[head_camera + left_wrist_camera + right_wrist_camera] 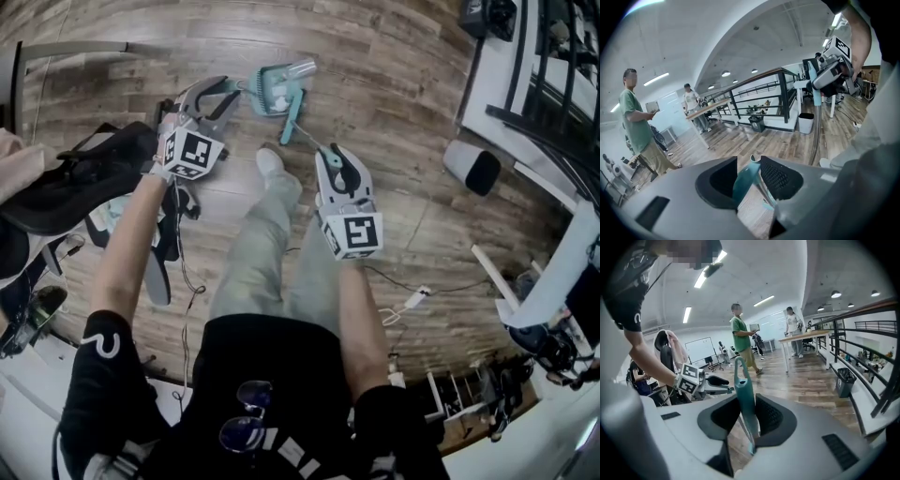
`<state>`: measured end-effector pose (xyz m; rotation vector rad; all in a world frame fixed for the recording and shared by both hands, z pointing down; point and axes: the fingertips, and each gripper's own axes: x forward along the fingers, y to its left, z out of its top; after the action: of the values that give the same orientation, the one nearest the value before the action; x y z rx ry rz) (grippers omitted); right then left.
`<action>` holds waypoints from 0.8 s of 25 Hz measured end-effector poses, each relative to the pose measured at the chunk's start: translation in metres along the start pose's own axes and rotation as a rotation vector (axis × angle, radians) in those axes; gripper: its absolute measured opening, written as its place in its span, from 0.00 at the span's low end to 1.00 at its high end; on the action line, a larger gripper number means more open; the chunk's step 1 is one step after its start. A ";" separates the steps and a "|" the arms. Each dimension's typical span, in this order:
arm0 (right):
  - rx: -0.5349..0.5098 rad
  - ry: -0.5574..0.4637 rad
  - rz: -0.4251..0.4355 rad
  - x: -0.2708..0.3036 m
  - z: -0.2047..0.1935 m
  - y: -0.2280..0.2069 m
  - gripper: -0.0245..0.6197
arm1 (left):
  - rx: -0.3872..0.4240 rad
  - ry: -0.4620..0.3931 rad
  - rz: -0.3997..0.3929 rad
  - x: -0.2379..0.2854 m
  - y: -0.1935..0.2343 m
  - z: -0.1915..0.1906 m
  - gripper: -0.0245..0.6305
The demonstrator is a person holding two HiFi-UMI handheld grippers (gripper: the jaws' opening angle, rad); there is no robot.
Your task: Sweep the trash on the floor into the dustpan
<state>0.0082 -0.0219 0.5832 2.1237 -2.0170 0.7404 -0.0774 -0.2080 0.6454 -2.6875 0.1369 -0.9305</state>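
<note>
Teal plastic coloured both cleaning tools that a standing person held out over a brown wood-plank floor (394, 84), one tool in each handheld claw. The left claw (230, 94) was pinching the handle of a teal dustpan (272, 94), with the handle wedged between its two dark pads. The dustpan sat just ahead of the person's pale shoe (269, 159); whether it rested on the boards or hung slightly above them could not be told. A clear plastic piece of trash (302, 67) lay at the dustpan's far edge, touching it.

The right claw (333, 155) was pressed onto the slim teal handle of a brush (294, 114). The handle stood upright between the pads, and its looped hanging end poked out beyond them. From overhead, the brush reached from that claw towards the near side of the dustpan, and its teal end touched or overlapped the pan.

A black bag (84, 173) lay on the floor to the person's left, and a white cylindrical bin (469, 167) stood to the right. Farther back in the room, a person in a green shirt (739, 338) stood holding a tablet near a long surface (806, 337) beside a black railing (862, 329).
</note>
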 end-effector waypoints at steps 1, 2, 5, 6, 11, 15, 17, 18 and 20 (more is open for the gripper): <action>0.004 -0.005 0.006 0.000 0.002 0.000 0.18 | 0.000 0.001 0.001 0.000 -0.001 0.000 0.27; 0.006 -0.008 0.007 0.000 0.003 0.000 0.18 | -0.001 0.002 0.001 0.000 -0.002 0.000 0.27; -0.011 -0.003 -0.006 -0.004 0.009 -0.005 0.18 | 0.001 0.003 0.001 -0.002 -0.003 0.000 0.27; -0.020 -0.004 -0.014 -0.006 0.013 -0.008 0.18 | 0.002 0.004 0.002 -0.003 -0.003 -0.001 0.27; -0.086 -0.016 -0.071 -0.023 0.028 -0.041 0.17 | 0.000 0.008 0.003 -0.003 -0.004 0.000 0.27; -0.124 -0.019 -0.138 -0.021 0.036 -0.088 0.17 | -0.001 0.010 0.004 -0.003 -0.004 0.000 0.27; -0.160 -0.017 -0.163 -0.011 0.041 -0.110 0.17 | 0.000 0.009 0.006 -0.004 -0.005 -0.001 0.27; -0.178 -0.017 -0.174 -0.005 0.044 -0.120 0.17 | 0.000 0.008 0.007 -0.004 -0.005 -0.002 0.27; -0.205 -0.007 -0.199 0.010 0.049 -0.137 0.17 | 0.001 0.005 0.009 -0.003 -0.004 -0.002 0.27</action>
<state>0.1527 -0.0367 0.5781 2.1660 -1.7651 0.4748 -0.0814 -0.2040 0.6463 -2.6814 0.1496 -0.9347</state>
